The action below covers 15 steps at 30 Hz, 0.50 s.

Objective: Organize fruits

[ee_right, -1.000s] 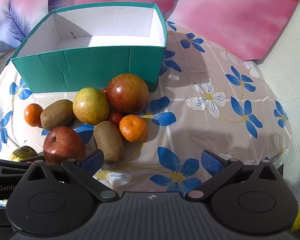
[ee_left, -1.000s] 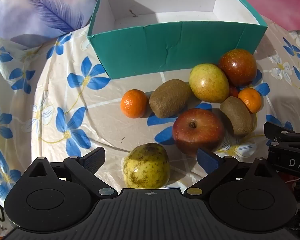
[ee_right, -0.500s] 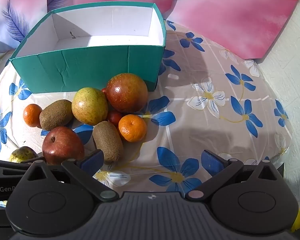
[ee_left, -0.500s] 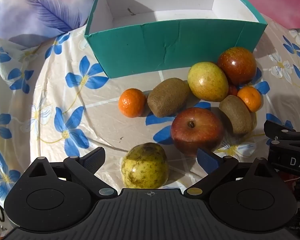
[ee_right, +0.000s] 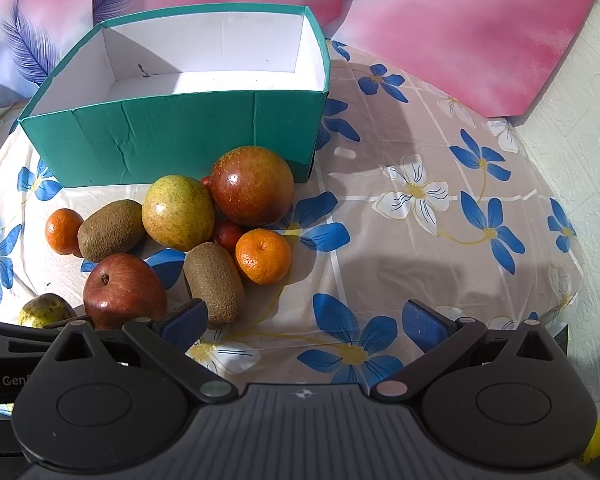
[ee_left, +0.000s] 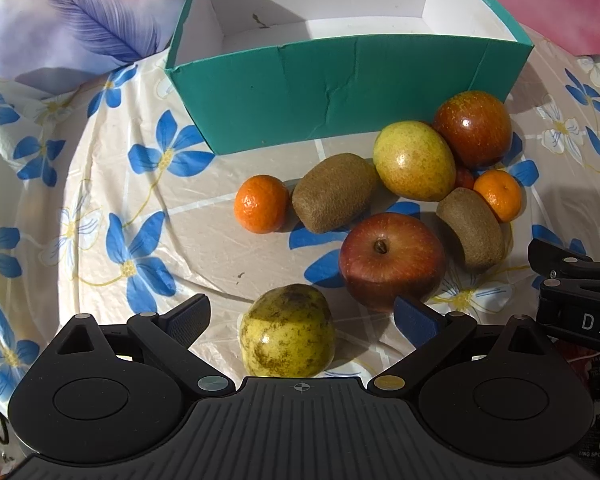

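The desk (ee_right: pixel 440 248), under a cloth printed with blue flowers, lies bare to the right of the fruit as far as the white wall (ee_right: pixel 580 128), and bare again to the left of the teal box (ee_left: pixel 340 92), which stands open-topped at the back with only white floor and walls showing inside. The left tongs (ee_left: pixel 300 314) are spread wide apart, with the speckled yellow pear (ee_left: pixel 287 332) lying on the cloth between the fingers, touching neither. Just beyond it sits the red apple (ee_left: pixel 392 260), close beside the right-hand finger. Behind the apple the other fruit crowds together before the box: a mandarin (ee_left: pixel 262 204), a kiwi (ee_left: pixel 334 198), a yellow-green pear (ee_left: pixel 414 160), a dark red apple (ee_left: pixel 474 128), a second kiwi (ee_left: pixel 472 230) and a second mandarin (ee_left: pixel 498 195). A small red fruit (ee_right: pixel 227 235) is wedged among them, mostly hidden. The right tongs (ee_right: pixel 306 320) are also spread apart and hold nothing, over bare cloth, the second kiwi just beside their left finger. Black parts of the other device cut into each view's edge.
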{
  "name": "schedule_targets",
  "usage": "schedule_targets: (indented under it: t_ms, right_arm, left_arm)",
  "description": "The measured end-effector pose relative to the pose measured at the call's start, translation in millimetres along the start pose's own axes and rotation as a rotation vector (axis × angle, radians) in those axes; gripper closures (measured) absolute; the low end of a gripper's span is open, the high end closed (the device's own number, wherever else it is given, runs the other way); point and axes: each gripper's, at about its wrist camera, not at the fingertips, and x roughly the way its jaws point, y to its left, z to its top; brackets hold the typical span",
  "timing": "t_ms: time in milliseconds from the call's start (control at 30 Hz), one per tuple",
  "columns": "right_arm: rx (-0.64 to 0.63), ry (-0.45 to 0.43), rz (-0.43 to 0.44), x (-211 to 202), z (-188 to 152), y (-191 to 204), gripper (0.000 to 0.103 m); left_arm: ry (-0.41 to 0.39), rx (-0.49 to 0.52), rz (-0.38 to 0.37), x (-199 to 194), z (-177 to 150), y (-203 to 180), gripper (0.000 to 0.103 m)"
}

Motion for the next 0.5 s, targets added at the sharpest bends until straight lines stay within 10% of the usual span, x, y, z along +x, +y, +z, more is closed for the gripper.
schedule_targets:
  t_ms: [500]
  right_arm:
    - [-0.001, -0.002, -0.002, -0.3, 0.3, -2.0, 0.000]
  left_arm:
    - [0.003, 0.004, -0.001, 2.3, -0.8, -3.9, 0.002]
